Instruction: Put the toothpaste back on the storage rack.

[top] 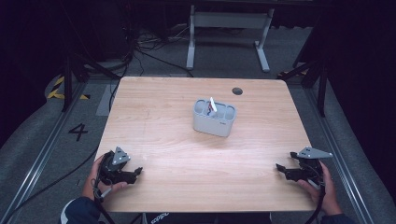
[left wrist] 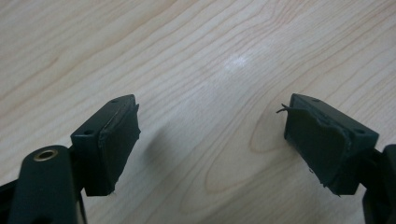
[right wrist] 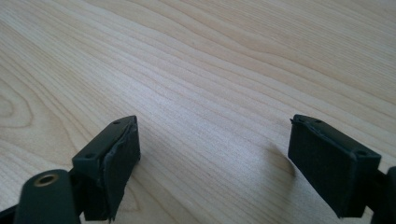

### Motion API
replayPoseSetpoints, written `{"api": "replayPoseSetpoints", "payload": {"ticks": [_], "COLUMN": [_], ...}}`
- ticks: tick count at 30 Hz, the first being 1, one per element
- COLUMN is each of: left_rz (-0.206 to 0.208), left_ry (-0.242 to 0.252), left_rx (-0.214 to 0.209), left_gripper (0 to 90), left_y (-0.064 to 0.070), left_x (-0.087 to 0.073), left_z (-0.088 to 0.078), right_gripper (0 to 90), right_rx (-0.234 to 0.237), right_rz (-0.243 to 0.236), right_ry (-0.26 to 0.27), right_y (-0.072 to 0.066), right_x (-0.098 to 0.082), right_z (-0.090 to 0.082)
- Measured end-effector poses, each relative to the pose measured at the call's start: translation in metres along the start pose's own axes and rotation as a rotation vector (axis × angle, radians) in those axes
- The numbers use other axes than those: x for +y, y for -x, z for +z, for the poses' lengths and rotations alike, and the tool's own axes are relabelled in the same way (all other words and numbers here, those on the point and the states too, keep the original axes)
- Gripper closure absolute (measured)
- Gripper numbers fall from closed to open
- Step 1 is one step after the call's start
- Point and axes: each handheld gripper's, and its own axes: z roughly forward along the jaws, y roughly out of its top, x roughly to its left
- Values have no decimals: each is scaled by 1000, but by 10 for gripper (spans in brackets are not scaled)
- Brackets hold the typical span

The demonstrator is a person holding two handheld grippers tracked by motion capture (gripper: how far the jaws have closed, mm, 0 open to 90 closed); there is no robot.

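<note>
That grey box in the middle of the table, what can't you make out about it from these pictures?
- Contents: in the high view the box has compartments, but its walls hide their depths.
- The white item standing in it: too small to identify; its lower part is hidden by the wall.
- The small mark on the box's front: too small to read.
- The far side: faces away from the camera.

Left gripper (left wrist: pixel 212 140) looking down on the wooden tabletop (left wrist: pixel 196 56), pale grain sweeping from seven o'clock up toward one o'clock. Jaws wide apart, nothing between them but bare wood. One black pad (left wrist: pixel 119 140) sits at eight o'clock, its rubber edge ragged; the other at four o'clock, with a frayed strand curling off its top corner. A brass-ringed hole (left wrist: pixel 45 154) shows at the eight o'clock corner. A soft glare spot at twelve o'clock.
</note>
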Motion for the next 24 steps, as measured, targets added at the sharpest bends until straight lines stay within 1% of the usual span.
{"api": "replayPoseSetpoints", "payload": {"ticks": [2,4,5,6,7,8,9,11,13,15,24], "left_rz": [-50,-111,-115,-115,-119,-128,-126,-131,-134,-134,-135], "left_ry": [5,29,29,46,51,51,43,49,49,49,49], "left_rx": [-20,-36,-34,-35,-29,-28,-21,-20,-12,-11,-11], "left_gripper": [163,159,155,154,154,154,153,154,153,152,152], "left_y": [-5,-9,-9,-10,-11,-11,-12,-13,-14,-14,-14], "left_x": [-7,-15,-19,-22,-24,-26,-28,-30,-31,-31,-31], "left_z": [-3,-4,-6,-7,-9,-10,-12,-14,-14,-14,-14], "right_gripper": [172,172,172,172,172,172,172,172,172,173,172], "right_rx": [-1,0,0,0,1,1,2,1,-1,-2,-3], "right_rz": [-3,-1,-1,0,0,0,1,0,-1,-8,-11], "right_ry": [-1,0,0,0,0,-1,0,-1,0,0,2], "right_y": [0,0,0,0,0,0,0,0,0,0,0], "right_x": [0,0,0,0,0,0,0,0,0,0,0], "right_z": [0,0,0,0,0,0,0,0,0,0,0]}}
